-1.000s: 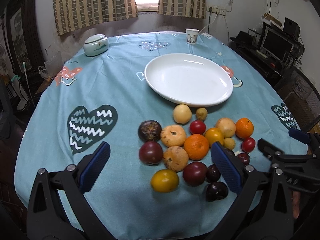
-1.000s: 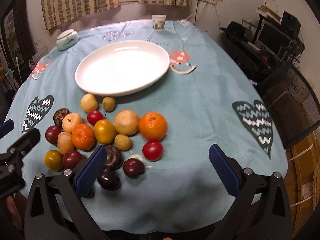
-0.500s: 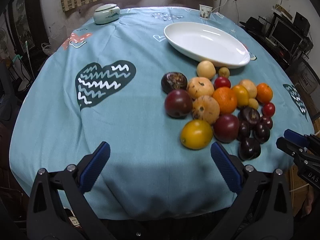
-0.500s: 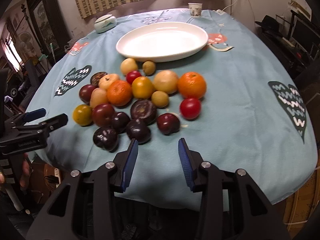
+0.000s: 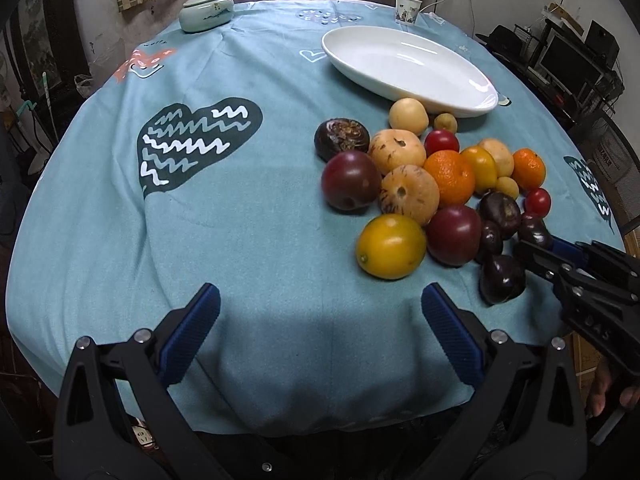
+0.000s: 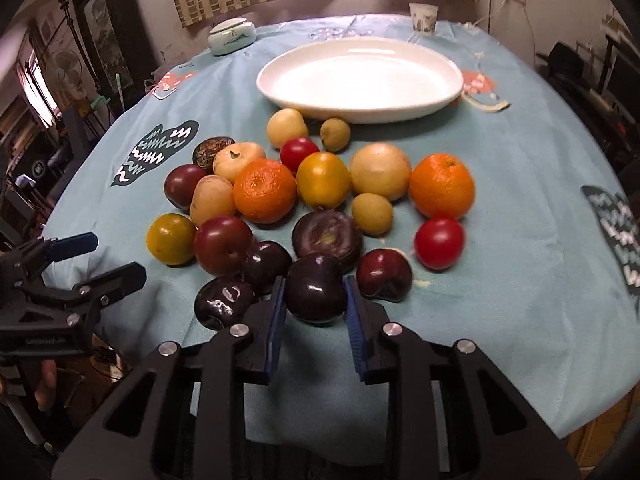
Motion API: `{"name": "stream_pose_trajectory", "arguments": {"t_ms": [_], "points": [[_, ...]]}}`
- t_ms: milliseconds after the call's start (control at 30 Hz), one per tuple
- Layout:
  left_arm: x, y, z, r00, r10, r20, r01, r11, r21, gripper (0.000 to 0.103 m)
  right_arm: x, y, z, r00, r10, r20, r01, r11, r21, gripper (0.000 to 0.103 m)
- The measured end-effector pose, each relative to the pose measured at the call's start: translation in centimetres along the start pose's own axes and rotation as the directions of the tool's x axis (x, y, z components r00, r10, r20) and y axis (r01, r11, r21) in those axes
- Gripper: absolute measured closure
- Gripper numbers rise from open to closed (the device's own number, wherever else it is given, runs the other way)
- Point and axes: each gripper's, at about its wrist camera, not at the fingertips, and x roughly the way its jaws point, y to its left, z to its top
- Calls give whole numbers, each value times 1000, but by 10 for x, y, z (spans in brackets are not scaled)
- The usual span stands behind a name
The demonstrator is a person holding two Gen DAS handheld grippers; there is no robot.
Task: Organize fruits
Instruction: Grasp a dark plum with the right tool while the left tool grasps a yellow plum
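A pile of fruit lies on the blue cloth in front of a white oval plate [image 6: 360,76], which is empty; the plate also shows in the left wrist view [image 5: 408,68]. My right gripper [image 6: 315,294] has its blue pads on both sides of a dark plum [image 6: 315,288] at the near edge of the pile, touching it. Oranges [image 6: 265,190], a red tomato [image 6: 439,243] and other plums [image 6: 384,275] sit around it. My left gripper [image 5: 320,314] is open and empty over bare cloth, left of a yellow fruit [image 5: 391,246].
A pale green lidded bowl [image 5: 206,11] and a paper cup [image 5: 407,9] stand at the far side of the table. The table's front edge is just below both grippers. Furniture and monitors stand to the right of the table.
My right gripper has moved forward into the pile and closed from wide open onto the dark plum. My left gripper has drawn back and left, staying open.
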Motion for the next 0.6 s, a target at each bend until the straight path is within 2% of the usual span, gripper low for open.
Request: {"name": "stream_pose_trajectory", "arguments": {"t_ms": [167, 267, 367, 400, 533, 600], "points": [[10, -9, 5, 999, -29, -15, 29, 999, 12, 2, -23, -10, 0, 997, -48, 54, 45, 998, 44, 74], [16, -17, 6, 999, -25, -19, 26, 999, 34, 3, -23, -20, 1, 998, -44, 45, 40, 996, 82, 74], [23, -23, 9, 999, -25, -27, 27, 999, 47, 26, -21, -22, 1, 999, -23, 27, 21, 996, 89, 74], [25, -24, 9, 999, -33, -33, 34, 998, 49, 38, -19, -22, 1, 1000, -13, 20, 12, 996, 88, 74], [28, -30, 12, 997, -69, -26, 70, 996, 63, 51, -21, -23, -1, 1000, 4, 15, -5, 996, 89, 74], [31, -35, 14, 996, -86, -23, 87, 993, 78, 51, -20, -23, -1, 1000, 9, 14, -11, 996, 90, 74]]}}
